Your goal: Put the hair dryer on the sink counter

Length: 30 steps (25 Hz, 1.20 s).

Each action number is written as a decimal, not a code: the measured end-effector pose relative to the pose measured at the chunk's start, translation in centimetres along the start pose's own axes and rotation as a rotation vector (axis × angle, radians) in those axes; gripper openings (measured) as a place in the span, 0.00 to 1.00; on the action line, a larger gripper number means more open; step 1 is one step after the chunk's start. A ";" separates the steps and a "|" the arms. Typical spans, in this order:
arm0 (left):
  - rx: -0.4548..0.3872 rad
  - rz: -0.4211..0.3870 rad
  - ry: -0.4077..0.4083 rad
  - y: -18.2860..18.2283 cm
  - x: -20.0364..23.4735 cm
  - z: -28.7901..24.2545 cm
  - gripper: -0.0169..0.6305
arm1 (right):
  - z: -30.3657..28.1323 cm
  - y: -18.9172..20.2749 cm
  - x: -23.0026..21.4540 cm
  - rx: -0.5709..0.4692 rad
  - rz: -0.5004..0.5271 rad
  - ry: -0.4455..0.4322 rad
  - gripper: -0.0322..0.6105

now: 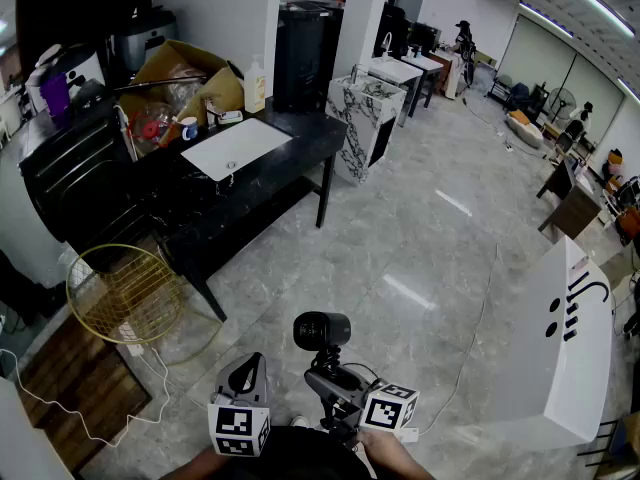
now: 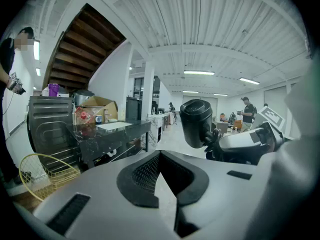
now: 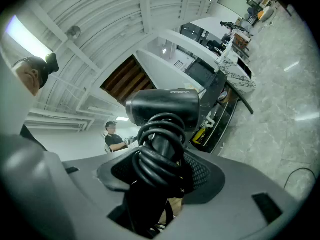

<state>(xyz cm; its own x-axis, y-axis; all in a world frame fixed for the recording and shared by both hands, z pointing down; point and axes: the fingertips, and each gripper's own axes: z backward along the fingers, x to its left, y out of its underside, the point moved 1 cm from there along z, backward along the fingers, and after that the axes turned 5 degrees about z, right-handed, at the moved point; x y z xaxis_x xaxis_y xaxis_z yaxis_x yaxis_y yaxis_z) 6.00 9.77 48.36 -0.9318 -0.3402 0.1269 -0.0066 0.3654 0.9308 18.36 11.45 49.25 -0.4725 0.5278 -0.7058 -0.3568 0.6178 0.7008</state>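
The black hair dryer (image 1: 322,330) stands upright over the floor at the bottom of the head view, its cord coiled round the handle. My right gripper (image 1: 330,376) is shut on that handle. The right gripper view shows the pads (image 3: 200,171) pressing the coiled cord, with the dryer's barrel (image 3: 162,106) above them. My left gripper (image 1: 244,373) hangs just to its left, shut and empty (image 2: 165,184), and the dryer (image 2: 196,123) shows beside it. The black sink counter (image 1: 305,140) with its white basin (image 1: 235,146) stands some way ahead to the left.
A gold wire basket (image 1: 125,293) sits on the floor by the counter's near end. A cardboard box (image 1: 185,73) and a soap bottle (image 1: 255,86) stand on the counter. A marble sink unit (image 1: 365,118) stands beyond it, and a white panel (image 1: 565,353) at the right. A white cable trails along the floor.
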 end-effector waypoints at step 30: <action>0.031 0.038 0.006 0.0 4.9 -3.8 0.04 | -5.7 -2.1 -2.2 0.009 -0.004 0.047 0.46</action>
<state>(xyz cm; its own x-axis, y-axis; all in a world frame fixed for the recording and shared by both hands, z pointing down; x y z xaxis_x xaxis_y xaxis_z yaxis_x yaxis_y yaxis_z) 2.81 4.79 50.26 -0.9293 -0.3306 0.1644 0.0176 0.4050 0.9141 15.57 5.70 49.90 -0.5087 0.4976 -0.7026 -0.3511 0.6253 0.6970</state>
